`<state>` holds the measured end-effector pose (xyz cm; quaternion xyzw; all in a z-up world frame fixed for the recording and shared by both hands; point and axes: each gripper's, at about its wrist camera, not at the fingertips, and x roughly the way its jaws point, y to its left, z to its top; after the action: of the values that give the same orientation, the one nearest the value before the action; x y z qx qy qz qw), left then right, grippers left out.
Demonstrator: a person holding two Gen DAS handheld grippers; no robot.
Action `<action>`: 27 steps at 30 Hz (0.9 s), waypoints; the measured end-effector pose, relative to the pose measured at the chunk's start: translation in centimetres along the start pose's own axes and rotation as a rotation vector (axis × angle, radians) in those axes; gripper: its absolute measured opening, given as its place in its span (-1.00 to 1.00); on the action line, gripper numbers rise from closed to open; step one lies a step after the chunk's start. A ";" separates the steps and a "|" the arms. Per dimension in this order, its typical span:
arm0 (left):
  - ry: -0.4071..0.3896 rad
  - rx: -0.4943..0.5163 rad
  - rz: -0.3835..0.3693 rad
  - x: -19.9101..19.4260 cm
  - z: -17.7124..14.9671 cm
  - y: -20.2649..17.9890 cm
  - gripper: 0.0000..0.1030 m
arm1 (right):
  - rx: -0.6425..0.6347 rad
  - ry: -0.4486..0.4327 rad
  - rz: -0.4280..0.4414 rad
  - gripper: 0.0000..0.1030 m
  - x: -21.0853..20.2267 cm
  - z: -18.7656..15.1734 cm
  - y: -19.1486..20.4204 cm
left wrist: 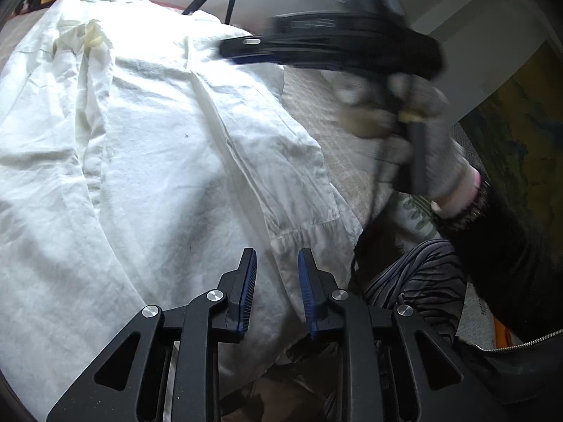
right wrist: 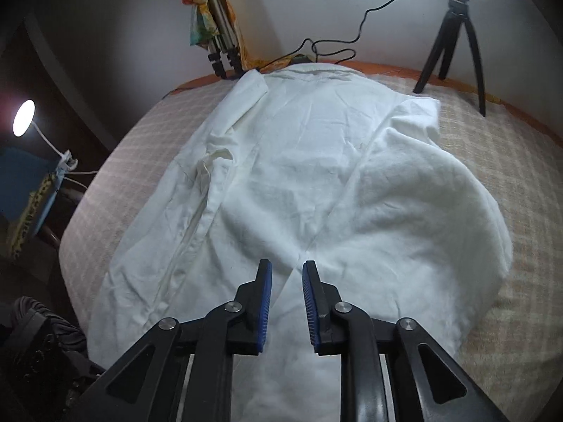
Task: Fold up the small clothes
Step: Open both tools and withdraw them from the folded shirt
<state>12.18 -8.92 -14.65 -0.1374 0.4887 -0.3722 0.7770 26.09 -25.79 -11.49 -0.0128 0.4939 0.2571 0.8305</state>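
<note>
A white wrinkled garment (left wrist: 147, 147) lies spread on a beige checked bed cover (left wrist: 334, 140). It also shows in the right wrist view (right wrist: 316, 183), with its right side folded over in a puffy layer. My left gripper (left wrist: 277, 263) is open, its blue pads just above the garment's near hem, holding nothing. My right gripper (right wrist: 286, 274) is open above the garment's near middle, holding nothing. In the left wrist view the right gripper's body (left wrist: 337, 35) is held by a gloved hand (left wrist: 415, 140), blurred, over the garment's far right edge.
A black tripod (right wrist: 454, 42) stands at the bed's far right and a folded tripod (right wrist: 218, 35) leans at the back wall, with a black cable (right wrist: 334, 49) beside it. A lamp (right wrist: 24, 117) shines at left. Striped dark cloth (left wrist: 422, 281) lies by the bed edge.
</note>
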 end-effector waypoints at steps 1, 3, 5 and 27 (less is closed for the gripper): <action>0.001 -0.004 -0.004 0.0 -0.1 0.0 -0.48 | 0.022 -0.005 -0.010 -0.55 -1.0 -0.6 -0.6; 0.010 -0.020 -0.019 0.3 -0.3 0.0 -0.46 | 0.070 -0.002 -0.028 -0.46 -2.7 -2.4 -2.0; 0.023 -0.027 -0.022 0.7 -0.4 -0.2 -0.46 | 0.106 0.011 -0.051 -0.45 -3.6 -4.4 -3.2; -0.017 0.599 0.251 8.0 -1.8 -13.6 0.25 | 0.275 -0.157 -0.037 0.17 -9.7 -5.9 -13.4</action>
<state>6.56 -23.72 -12.93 0.1559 0.3641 -0.3995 0.8268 23.50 -43.09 -9.62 0.1119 0.4579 0.1721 0.8650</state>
